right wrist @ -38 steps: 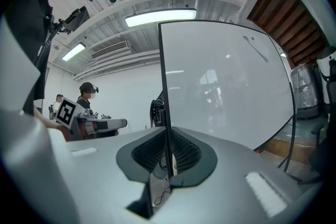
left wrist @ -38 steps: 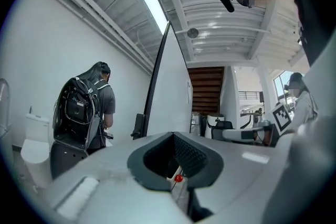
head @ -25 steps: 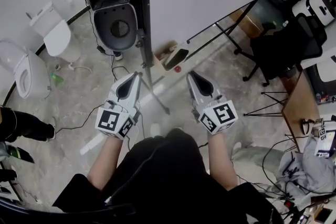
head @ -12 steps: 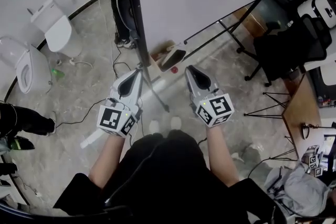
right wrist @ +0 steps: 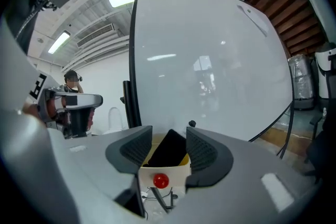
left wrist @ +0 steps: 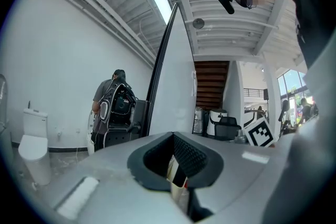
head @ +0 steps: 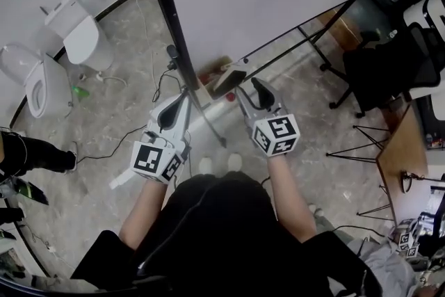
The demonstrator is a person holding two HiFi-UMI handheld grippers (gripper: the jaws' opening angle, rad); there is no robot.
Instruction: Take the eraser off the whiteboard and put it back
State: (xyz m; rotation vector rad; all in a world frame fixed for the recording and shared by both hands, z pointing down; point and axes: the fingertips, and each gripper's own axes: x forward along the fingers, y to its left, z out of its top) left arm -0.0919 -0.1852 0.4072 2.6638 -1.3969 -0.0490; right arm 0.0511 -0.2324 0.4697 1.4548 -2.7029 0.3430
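Right gripper view: right claw [right wrist: 169, 147] just opening, empty; tray wall [right wrist: 178, 174] before eraser [right wrist: 168, 153], whiteboard [right wrist: 210, 60] behind.

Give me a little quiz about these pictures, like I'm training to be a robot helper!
1. True or false: the jaws of the grey two-jaw right gripper are squeezed tight together.
2. What does the right gripper point at? A) a flat black eraser in a cream tray B) a green bottle C) a blue cup
3. Fill in: the small round ball on the tray's front is ____.
Key: 1 false: the jaws stand apart, having just been opening, and the eraser shows between them, not gripped. 2 A. 3 red.
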